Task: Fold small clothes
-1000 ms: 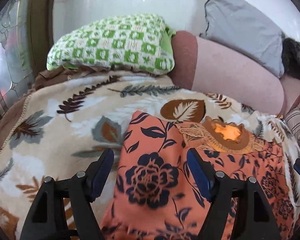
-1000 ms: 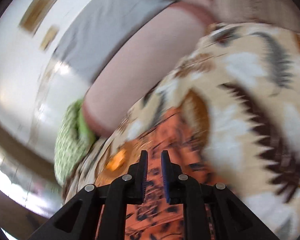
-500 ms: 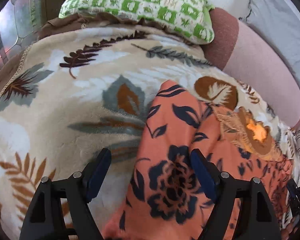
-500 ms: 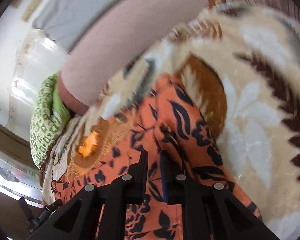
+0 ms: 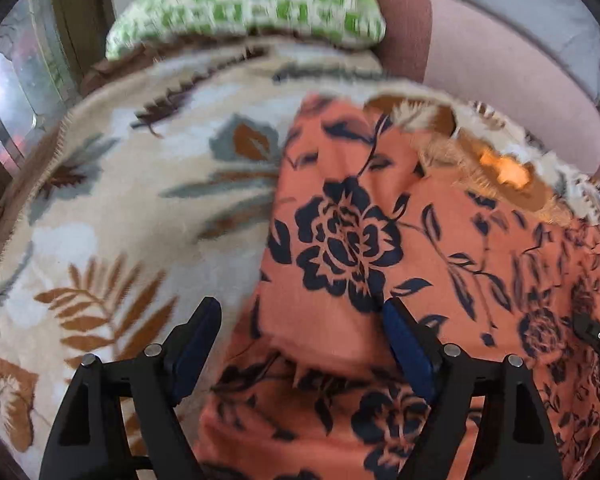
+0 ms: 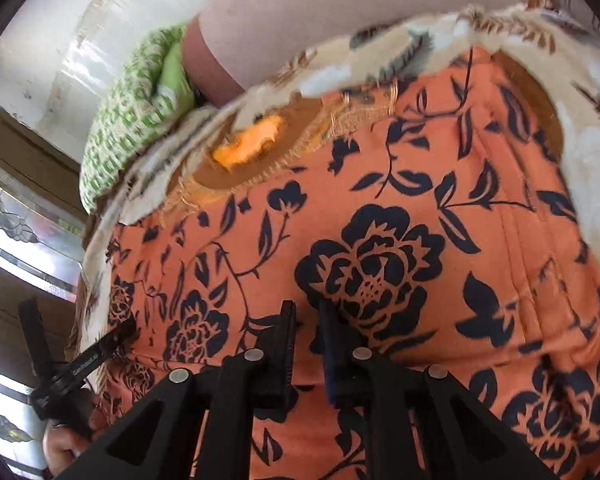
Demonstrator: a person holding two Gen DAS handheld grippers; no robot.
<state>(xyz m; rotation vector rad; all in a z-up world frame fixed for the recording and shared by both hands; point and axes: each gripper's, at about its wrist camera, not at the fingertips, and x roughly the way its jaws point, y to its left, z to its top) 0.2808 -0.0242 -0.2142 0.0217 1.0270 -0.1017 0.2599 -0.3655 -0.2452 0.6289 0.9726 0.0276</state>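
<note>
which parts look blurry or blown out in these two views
Left wrist view: green checked pillow and blanket smeared by motion blur, left gripper sharp. Right wrist view: glare on the white wall, orange floral garment fairly crisp; fisheye bends both.

My claws (image 5: 300, 340): matt black plastic, blue pads. Garment (image 5: 380, 248): thin smooth orange cloth. Blanket (image 5: 120, 208): fuzzy fleece. Pillow (image 5: 252, 4), upper frame: woven cloth.
</note>
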